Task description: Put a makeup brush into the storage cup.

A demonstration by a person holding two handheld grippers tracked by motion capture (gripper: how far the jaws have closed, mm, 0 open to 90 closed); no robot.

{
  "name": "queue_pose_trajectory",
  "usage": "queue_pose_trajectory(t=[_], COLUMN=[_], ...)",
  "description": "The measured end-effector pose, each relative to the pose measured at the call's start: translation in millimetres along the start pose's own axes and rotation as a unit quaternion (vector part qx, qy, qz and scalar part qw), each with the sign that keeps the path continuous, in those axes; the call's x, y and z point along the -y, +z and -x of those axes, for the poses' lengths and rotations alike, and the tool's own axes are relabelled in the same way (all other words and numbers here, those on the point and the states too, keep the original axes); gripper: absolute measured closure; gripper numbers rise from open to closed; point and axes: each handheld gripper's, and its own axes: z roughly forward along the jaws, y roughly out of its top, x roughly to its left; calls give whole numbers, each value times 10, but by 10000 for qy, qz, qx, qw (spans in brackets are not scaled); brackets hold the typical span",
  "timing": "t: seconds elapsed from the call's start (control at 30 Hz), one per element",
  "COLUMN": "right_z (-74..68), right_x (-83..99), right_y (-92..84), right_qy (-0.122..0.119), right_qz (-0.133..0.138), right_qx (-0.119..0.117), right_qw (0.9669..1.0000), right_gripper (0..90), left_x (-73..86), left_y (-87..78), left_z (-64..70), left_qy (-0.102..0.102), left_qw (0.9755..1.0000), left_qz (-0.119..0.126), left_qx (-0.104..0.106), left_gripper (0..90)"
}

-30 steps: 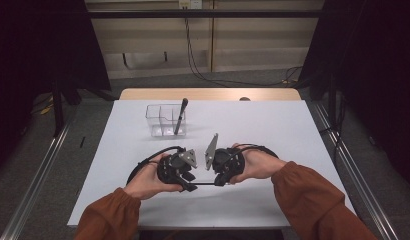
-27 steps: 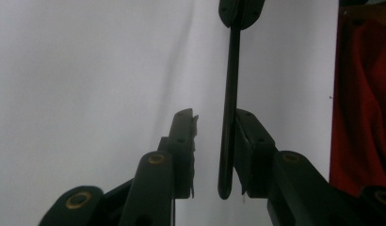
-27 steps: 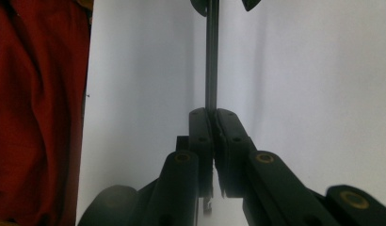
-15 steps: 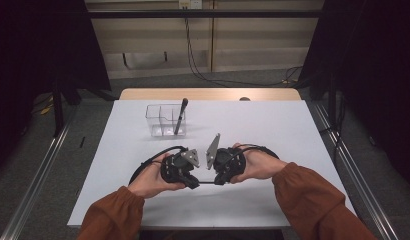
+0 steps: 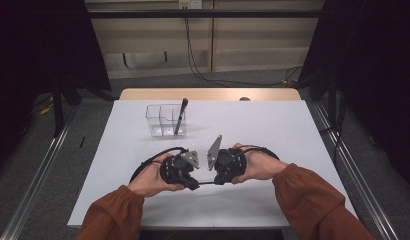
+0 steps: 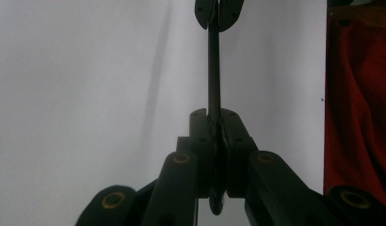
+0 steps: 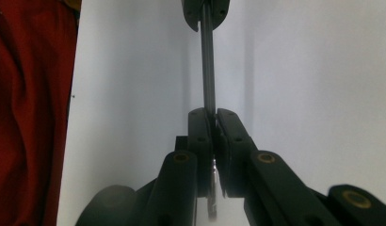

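While right gripper [image 5: 219, 176] stays clamped on one end of thin black pen [image 5: 207, 183], left gripper [image 5: 193, 183] jaws just closed on other end — pen held level just above white table [image 5: 273, 130], both-ends pull now judged possible.

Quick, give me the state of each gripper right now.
Left gripper: closed on one end of a thin dark pen.
Right gripper: closed on the other end of the same pen.

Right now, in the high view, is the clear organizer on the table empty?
No: a dark pen stands tilted in one compartment of the clear organizer.
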Motion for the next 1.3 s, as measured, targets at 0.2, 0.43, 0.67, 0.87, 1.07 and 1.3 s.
queue_pose_trajectory(t=[0.2,0.43,0.67,0.87,1.07,1.3], right_z=[11,25,39,52,47,54], right_x=[33,92,192,280,358,434], right_y=[-15,-26,-57,-104,-110,-136], right_qy=[115,208,471,650,793,1083], right_qz=[167,384,601,780,1028,1135], right_qx=[21,85,259,300,411,446], right_qw=[9998,9990,9967,9944,9907,9866], right_gripper=[792,686,465,315,177,81], left_x=[12,51,109,170,210,278], left_y=[-18,-34,-64,-107,-133,-175], left_z=[-8,-20,-14,-22,7,3], left_qy=[-37,-136,-106,-178,-155,-287], left_qw=[10000,9999,9999,9996,9994,9987], left_qz=[3,74,56,182,292,403], left_qx=[-52,-40,-102,-112,-116,-120], left_gripper=[854,854,853,853,853,853])
